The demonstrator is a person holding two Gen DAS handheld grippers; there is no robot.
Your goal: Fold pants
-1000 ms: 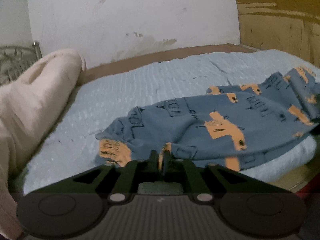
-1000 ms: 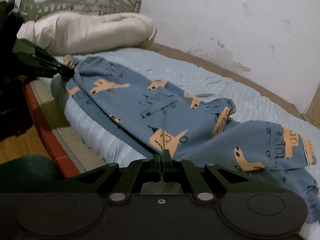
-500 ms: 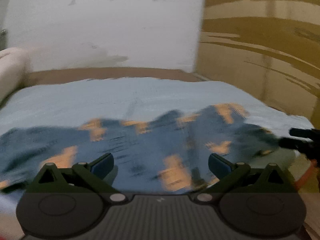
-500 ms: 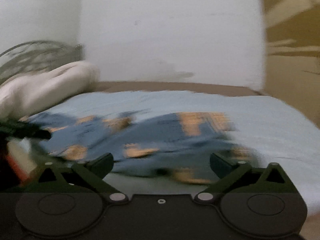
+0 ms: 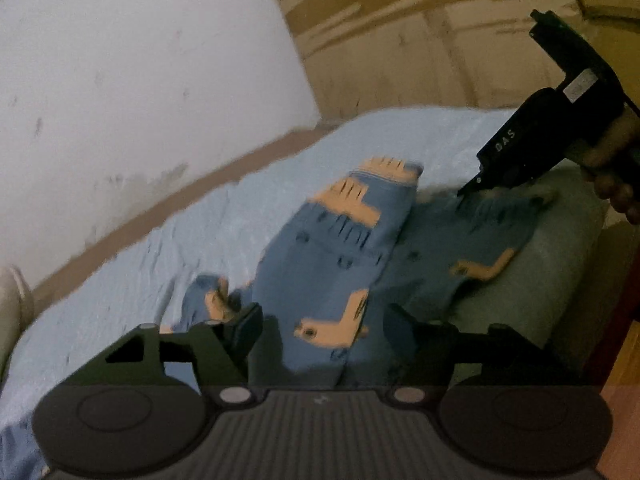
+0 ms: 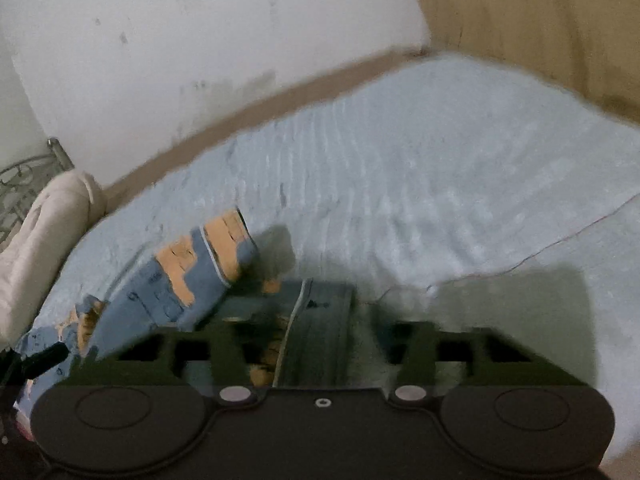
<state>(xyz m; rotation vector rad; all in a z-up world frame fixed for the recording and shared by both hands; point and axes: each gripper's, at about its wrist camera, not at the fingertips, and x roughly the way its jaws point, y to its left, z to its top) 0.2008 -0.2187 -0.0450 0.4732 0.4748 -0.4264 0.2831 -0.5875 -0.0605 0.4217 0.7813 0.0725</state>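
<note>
The left claw (image 5: 320,332) stands wide, jaws just closing in, over a fold of the blue pants (image 5: 332,248). The right claw (image 6: 316,344), narrower and also just closing, straddles their hem without pinching. The pants lie bunched on the bed (image 6: 420,168), near its front edge.

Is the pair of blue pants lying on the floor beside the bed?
No. The pants lie on the light blue sheet of the bed, near its edge.

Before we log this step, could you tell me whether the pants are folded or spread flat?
Folded, loosely: the pants lie doubled on the bed, one leg's cuff lying over the layer beneath.
</note>
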